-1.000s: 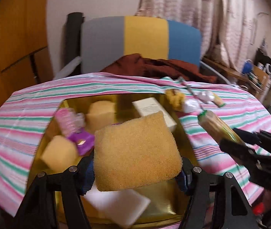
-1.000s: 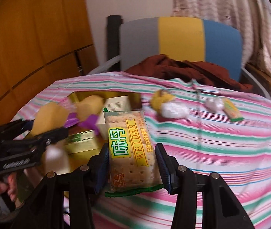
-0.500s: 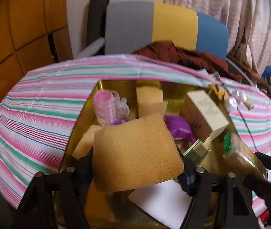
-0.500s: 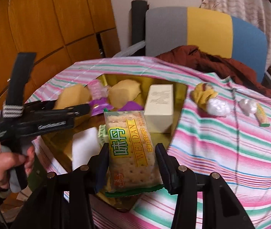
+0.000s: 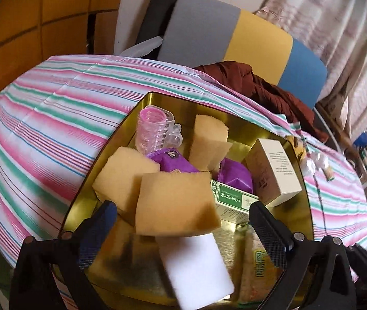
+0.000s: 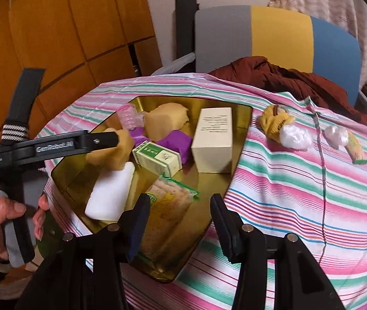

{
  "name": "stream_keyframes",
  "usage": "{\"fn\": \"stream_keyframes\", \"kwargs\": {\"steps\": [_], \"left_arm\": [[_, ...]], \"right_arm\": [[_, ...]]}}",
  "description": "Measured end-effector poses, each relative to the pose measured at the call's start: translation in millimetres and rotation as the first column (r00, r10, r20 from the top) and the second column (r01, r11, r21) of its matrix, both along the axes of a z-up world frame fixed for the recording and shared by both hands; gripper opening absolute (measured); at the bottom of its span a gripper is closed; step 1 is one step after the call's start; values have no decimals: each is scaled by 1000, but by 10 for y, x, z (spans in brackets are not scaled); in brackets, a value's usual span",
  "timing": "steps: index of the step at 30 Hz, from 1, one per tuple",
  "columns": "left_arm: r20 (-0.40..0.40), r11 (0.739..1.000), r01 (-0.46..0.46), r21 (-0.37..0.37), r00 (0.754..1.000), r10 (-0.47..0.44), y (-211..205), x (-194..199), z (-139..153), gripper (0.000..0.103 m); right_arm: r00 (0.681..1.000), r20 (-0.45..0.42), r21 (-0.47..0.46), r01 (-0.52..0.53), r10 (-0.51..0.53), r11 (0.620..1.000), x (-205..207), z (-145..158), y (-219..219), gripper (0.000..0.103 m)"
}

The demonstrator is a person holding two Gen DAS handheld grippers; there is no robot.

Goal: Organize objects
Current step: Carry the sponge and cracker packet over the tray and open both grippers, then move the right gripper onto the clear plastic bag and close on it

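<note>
The sponge (image 5: 175, 201) sits in the gold tray (image 5: 173, 103), between the fingers of the left gripper (image 5: 183, 232), whose jaws have just been opening and now stand wide, not pressing it. The cracker pack (image 6: 165, 211) lies in the tray too, between the right gripper's (image 6: 180, 222) jaws, which are apart and not squeezing it. Also in the tray are a white block (image 6: 111, 193), a green box (image 6: 157, 157), a cream box (image 6: 213, 139), purple packets (image 5: 232, 173) and a pink roller (image 5: 152, 129). The left gripper reads "GenRobot.AI".
</note>
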State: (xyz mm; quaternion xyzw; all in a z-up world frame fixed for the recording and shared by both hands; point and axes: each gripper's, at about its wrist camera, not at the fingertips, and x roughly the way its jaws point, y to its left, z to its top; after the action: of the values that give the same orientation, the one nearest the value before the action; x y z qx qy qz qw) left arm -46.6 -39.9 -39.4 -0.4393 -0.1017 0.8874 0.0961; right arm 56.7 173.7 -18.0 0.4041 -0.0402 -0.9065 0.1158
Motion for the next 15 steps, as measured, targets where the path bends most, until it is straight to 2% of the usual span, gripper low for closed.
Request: {"fn": "stream_keyframes", "kwargs": {"steps": [4, 15], "left_arm": [[2, 1000, 17, 12, 1000, -17, 74, 23, 7, 103], [-26, 989, 150, 3, 988, -150, 463, 165, 77, 103]], "right_arm": [[1000, 2, -22, 30, -30, 999, -3, -3, 103, 49], [989, -9, -45, 147, -148, 988, -110, -22, 601, 49]]}}
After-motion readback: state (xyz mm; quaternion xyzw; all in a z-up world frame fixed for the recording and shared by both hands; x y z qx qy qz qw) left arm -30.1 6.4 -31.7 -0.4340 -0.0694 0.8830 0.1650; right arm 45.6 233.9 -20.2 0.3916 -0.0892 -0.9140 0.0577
